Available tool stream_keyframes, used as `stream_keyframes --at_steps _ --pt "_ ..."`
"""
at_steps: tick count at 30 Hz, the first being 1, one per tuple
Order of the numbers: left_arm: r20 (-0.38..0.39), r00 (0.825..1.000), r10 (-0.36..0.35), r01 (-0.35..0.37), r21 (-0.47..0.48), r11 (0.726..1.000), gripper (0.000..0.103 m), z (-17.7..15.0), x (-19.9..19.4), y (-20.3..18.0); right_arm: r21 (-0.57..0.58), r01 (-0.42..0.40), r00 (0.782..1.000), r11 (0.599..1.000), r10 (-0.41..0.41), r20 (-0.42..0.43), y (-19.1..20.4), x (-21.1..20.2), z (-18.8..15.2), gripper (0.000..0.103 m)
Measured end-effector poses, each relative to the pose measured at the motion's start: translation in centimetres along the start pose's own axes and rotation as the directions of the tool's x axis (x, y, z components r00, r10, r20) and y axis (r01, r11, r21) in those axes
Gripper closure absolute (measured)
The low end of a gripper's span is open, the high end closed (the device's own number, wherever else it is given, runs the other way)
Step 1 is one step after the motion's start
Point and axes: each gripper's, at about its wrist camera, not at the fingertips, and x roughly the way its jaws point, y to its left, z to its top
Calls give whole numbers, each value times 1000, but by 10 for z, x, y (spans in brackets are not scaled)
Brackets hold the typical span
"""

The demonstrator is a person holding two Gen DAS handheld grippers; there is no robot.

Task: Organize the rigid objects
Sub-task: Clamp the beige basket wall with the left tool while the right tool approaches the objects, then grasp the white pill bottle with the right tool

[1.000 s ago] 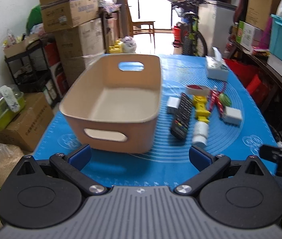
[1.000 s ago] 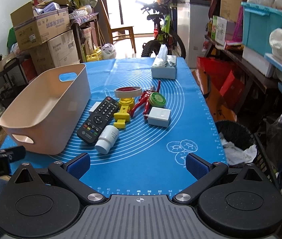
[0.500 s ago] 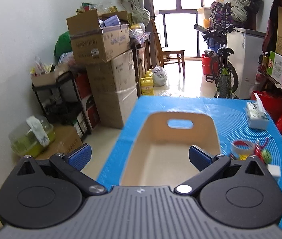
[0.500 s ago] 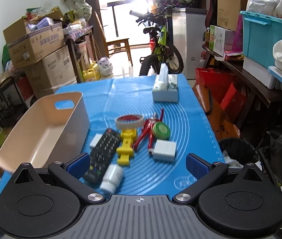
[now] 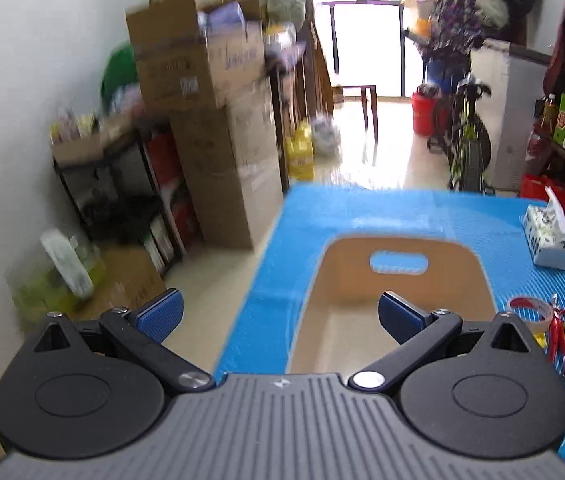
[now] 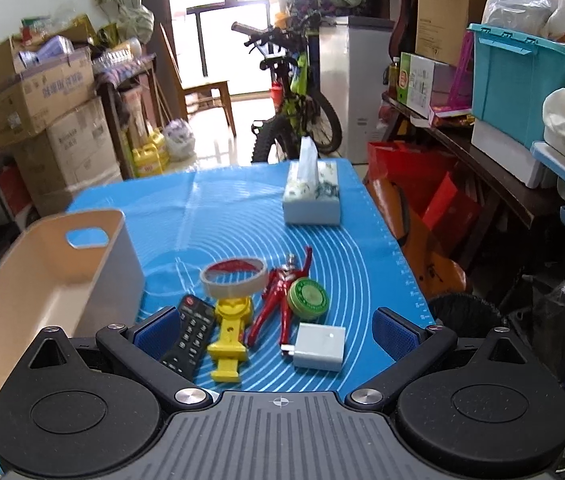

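Clutter fills the room around my desk (image 6: 218,208), which is covered by a blue mat. My left gripper (image 5: 280,314) hangs wide open and empty above the near left edge of the beige bin (image 5: 398,280), whose inside is bare. My right gripper (image 6: 276,330) is also spread open, holding nothing, above a cluster of small items: black remote (image 6: 190,334), yellow toy (image 6: 230,336), tape roll (image 6: 232,276), red figure (image 6: 278,292), green round tin (image 6: 308,298) and white charger (image 6: 320,346). The remote lies just beside the bin's right wall, the yellow toy next to it. The tape roll leans on the toy's far end. A tissue box (image 6: 312,196) sits well apart, toward the far edge.
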Motion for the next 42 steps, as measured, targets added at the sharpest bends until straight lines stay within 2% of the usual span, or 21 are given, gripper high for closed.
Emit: stream_keyframes --at_steps 3,9,15,17,21,27,28,29,30,32,42 --pt "-67 998 17 -15 21 1000 1 -14 22 0 -59 16 999 998 -18 -27 12 15 -8 2" --pt "-169 985 -13 10 -20 1000 1 -29 51 15 -82 13 995 997 -21 -98 25 44 -18 2" --pt "-229 973 -39 37 -15 999 2 -39 71 22 -83 7 984 997 -22 -174 34 68 -30 2" --pt "-263 963 -63 59 -24 998 22 -42 78 22 -88 12 981 996 -29 -194 36 74 -34 2" --pt "-317 945 -77 73 -25 997 31 -48 90 20 -96 9 975 995 -30 -220 42 81 -41 2" --pt "-348 933 -90 93 -10 996 67 -51 93 18 -113 -12 967 994 -16 -252 51 89 -46 2" --pt "-353 932 -83 83 -14 996 78 -52 94 19 -117 -14 966 993 -17 -259 53 90 -47 2" --pt "-360 930 -74 71 -21 997 84 -50 96 21 -122 -15 964 992 -18 -265 54 91 -48 2" --pt "-366 928 -76 69 -30 997 84 -50 97 23 -125 -18 962 992 -17 -273 56 92 -49 2" --pt "-368 925 -95 84 -46 995 91 -50 97 24 -116 -33 956 993 -2 -294 56 95 -50 8" --pt "-373 923 -96 81 -56 995 91 -48 97 25 -85 -41 932 996 7 -362 59 113 -57 24"
